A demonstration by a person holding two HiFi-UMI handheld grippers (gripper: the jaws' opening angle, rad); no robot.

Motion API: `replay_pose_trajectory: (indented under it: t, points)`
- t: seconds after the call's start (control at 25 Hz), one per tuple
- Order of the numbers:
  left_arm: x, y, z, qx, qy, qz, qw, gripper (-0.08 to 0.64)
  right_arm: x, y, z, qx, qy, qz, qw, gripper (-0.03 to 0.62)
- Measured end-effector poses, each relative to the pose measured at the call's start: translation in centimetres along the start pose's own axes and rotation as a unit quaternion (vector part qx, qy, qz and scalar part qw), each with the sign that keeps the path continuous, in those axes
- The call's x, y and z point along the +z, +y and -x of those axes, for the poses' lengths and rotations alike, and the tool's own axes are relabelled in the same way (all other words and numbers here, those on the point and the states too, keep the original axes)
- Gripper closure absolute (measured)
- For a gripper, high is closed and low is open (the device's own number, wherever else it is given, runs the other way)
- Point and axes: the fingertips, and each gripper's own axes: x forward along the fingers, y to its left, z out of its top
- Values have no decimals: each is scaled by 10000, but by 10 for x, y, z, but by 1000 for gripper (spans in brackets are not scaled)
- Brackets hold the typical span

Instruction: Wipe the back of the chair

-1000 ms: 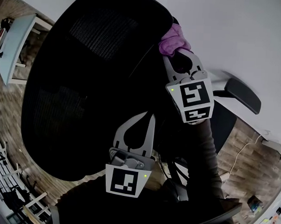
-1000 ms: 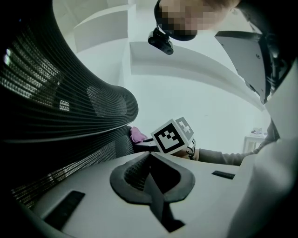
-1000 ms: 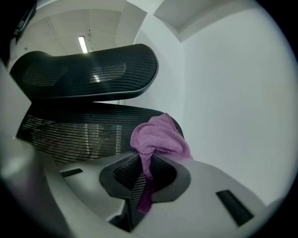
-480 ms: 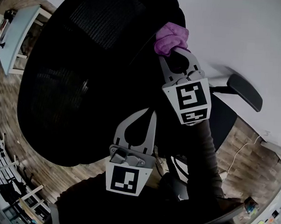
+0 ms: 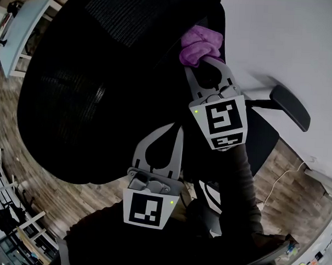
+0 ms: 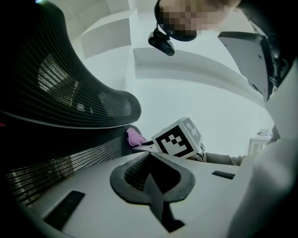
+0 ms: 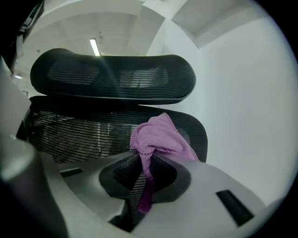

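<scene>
Left gripper (image 5: 176,132): nearest the person. Jaws pressed together with nothing between them; its own view (image 6: 150,159) shows the tips meeting, empty. The tips sit close to the dark mesh chair back (image 5: 85,93), but contact can't be made out. In the left gripper view the mesh (image 6: 56,158) runs along this gripper's left side.

Right gripper (image 5: 206,60): beyond the left one and off to its right, with a dark sleeve (image 5: 242,182) trailing behind it. Jaws clamped on a purple cloth (image 5: 199,43). In its own view (image 7: 148,158) the cloth (image 7: 159,135) bunches out past the tips, and a strip hangs back down between the jaws. Seen from the left gripper, the right one's marker cube (image 6: 176,139) is ahead, with the cloth (image 6: 135,137) just past it at the mesh.

The cloth bunch lies straight ahead of the right gripper's tips, apparently against the chair back (image 7: 70,135) near its top edge.

Headrest (image 7: 111,76): above and beyond the cloth.

White wall (image 7: 247,116): to the right gripper's right.

Armrest (image 5: 290,107): right of the right gripper.

Wooden floor (image 5: 42,200): far below, off the left gripper's left.
</scene>
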Motion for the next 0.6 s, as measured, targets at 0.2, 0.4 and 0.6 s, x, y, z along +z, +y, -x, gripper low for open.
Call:
replay_pose_trajectory:
  t: [0.2,0.4,0.6]
  points:
    - [-4,2,8,102,-19,-5,9999,551,-3,10,3,38,-18,24,10000,546]
    - [-5,2,16,177,-47,20,9998,551,-3,21,6,105,-32,39,9999,546]
    - [-7,5,24,263,-55,13,9996,551,-1,36,8,195,-49,46,9998,546]
